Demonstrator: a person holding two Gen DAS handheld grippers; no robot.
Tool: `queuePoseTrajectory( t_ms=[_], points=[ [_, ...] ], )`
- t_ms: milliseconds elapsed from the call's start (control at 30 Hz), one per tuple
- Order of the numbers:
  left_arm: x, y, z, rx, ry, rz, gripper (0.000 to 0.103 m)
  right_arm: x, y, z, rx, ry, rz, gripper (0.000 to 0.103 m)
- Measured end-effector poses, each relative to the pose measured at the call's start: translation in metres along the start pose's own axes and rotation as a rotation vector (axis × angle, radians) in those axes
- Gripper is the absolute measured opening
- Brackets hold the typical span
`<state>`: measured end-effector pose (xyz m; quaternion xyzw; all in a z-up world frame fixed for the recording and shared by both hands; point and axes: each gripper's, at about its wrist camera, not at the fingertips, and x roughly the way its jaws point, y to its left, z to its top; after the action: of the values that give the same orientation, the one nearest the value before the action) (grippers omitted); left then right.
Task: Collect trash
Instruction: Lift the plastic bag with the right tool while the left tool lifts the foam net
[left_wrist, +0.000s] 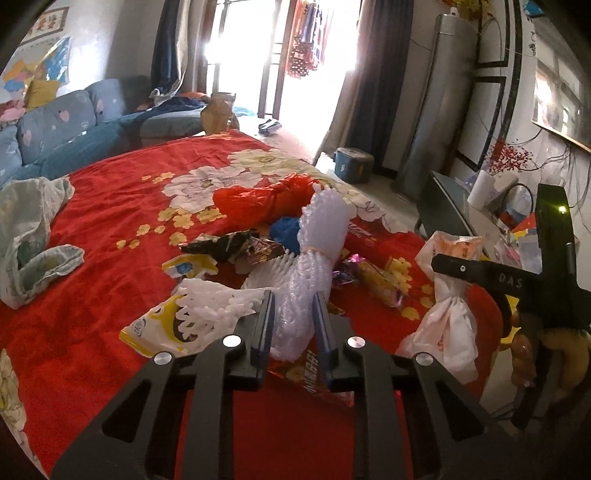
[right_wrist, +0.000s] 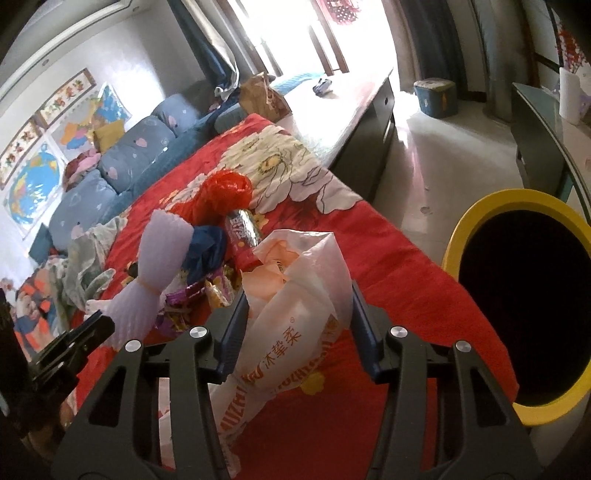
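White foam netting (left_wrist: 295, 317) sits between the fingers of the left gripper (left_wrist: 293, 325), which are closed on its lower part; the rest of the bundle stretches forward, away from the fingers. To the left of them lies a yellow-white wrapper (left_wrist: 155, 328), and ahead of them dark and purple snack wrappers (left_wrist: 240, 247) and a red plastic bag (left_wrist: 266, 199) are still on the red floral cloth (left_wrist: 110, 206). The right gripper (right_wrist: 295, 328) has its fingers pressed on a white plastic bag (right_wrist: 291, 295) with orange print. The yellow bin (right_wrist: 517, 295) stands to the right of these fingers, beside the cloth edge. It looks that the task is at an early stage: two pieces are gripped, nothing is seen dropped in the dark bin, and most trash remains.
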<state>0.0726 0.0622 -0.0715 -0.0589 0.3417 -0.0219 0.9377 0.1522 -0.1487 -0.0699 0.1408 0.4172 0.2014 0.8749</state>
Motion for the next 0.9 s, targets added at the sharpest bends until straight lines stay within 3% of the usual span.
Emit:
queuePoseTrajectory(
  t_ms=[167,400,767,900],
  points=[
    [-0.009,-0.002,0.003,0.012,-0.005,-0.001,0.024,-0.004,-0.004,0.002,0.006,-0.01,-0.002,0.043],
    [-0.025,-0.002,-0.002,0.016,0.006,0.012,0.045,-0.011,-0.004,0.004,0.006,-0.025,0.002,0.043],
    [-0.056,-0.002,-0.001,0.046,-0.038,0.031,0.049,-0.025,-0.003,0.009,0.002,-0.063,0.012,0.043],
    [-0.043,-0.014,0.004,0.09,0.005,0.021,0.049,-0.037,-0.006,0.015,0.005,-0.099,0.01,0.043]
  ],
)
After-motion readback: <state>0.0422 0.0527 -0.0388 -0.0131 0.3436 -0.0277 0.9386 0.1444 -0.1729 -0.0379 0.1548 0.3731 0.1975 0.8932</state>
